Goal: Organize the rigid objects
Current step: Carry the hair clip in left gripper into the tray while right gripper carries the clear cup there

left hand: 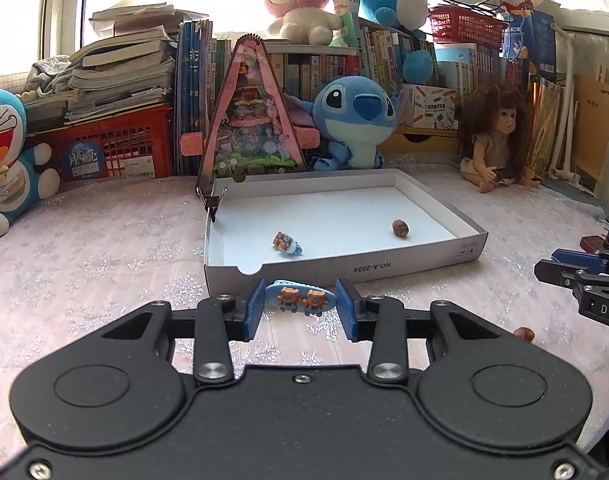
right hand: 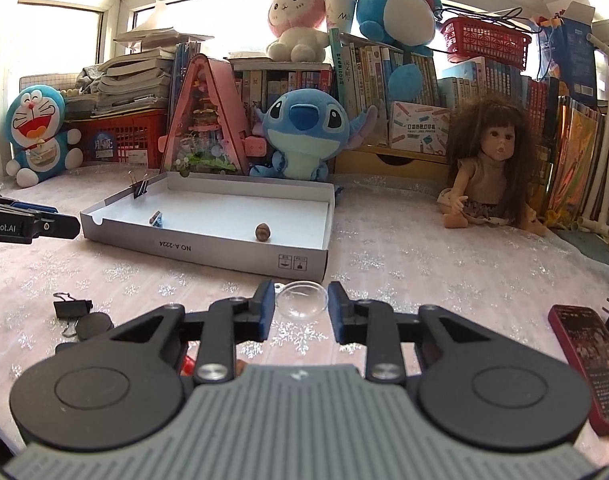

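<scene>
On the table (left hand: 104, 240), draped in a pink cloth with silver snowflakes, a shallow white cardboard box (left hand: 424, 256) lies in front of the shelves and serves as the collecting tray. Its near wall reads "NO.A-2224", printed upside down from this side, next to small handling symbols. Inside it already lie a small blue hair clip (left hand: 287, 243) and a brown acorn-like nut (left hand: 400, 227), and a black binder clip (left hand: 216, 206) is pinched onto the left wall.

The left tool (left hand: 300, 308) pinches a blue hair clip with two bears (left hand: 300, 300) by its ends, held clear of the cloth just short of the box, probably so it can go over the low wall. The right tool (right hand: 300, 308) pinches a clear round dish (right hand: 302, 298) across its width, likewise just before the box.

Left on the cloth are another nut (left hand: 524, 334), a second binder clip (right hand: 72, 306) beside a dark round disc (right hand: 92, 326), and a red phone (right hand: 584, 360) at the right.

Other readable writing is sparse: "Robot.AI" on the left tool's side in the right view, "DAS" on the right tool in the left view.
</scene>
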The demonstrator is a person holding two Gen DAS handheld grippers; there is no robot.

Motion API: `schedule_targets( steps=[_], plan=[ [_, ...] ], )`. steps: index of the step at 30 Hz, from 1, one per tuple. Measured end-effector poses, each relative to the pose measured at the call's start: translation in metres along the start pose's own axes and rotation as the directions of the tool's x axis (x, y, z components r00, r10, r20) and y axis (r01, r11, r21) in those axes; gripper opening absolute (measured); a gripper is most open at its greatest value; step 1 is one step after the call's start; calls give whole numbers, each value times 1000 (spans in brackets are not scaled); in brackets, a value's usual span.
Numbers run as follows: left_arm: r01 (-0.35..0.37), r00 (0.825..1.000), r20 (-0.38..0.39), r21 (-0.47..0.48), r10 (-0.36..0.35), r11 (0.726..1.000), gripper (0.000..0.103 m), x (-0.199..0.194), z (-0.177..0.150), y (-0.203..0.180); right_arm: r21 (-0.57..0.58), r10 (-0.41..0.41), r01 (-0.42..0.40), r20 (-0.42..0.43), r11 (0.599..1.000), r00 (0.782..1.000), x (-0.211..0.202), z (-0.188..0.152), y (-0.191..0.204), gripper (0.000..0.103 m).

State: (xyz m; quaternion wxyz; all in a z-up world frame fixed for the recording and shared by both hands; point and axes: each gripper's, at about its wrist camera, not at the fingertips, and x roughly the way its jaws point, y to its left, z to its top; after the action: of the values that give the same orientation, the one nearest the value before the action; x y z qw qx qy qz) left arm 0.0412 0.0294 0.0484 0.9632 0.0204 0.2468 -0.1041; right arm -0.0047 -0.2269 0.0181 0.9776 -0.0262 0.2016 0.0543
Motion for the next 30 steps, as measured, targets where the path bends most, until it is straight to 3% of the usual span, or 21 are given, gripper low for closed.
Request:
schedule_targets(
  steps=[17,25,30],
  plan=[
    [-52,998,23,-39,52,998,36,68,56,13,40,23,-23,0,999,1000,65,46,-10,33],
    [-59,997,-46,-41,58,997,36,121,62,20,117,50,-44,-51,992,997,115,62,-14,33],
    [-72,991,-121,-109,59,991,36,145,57,33,160,76,-58,-108,985,991,143,64,-16,33]
  ],
)
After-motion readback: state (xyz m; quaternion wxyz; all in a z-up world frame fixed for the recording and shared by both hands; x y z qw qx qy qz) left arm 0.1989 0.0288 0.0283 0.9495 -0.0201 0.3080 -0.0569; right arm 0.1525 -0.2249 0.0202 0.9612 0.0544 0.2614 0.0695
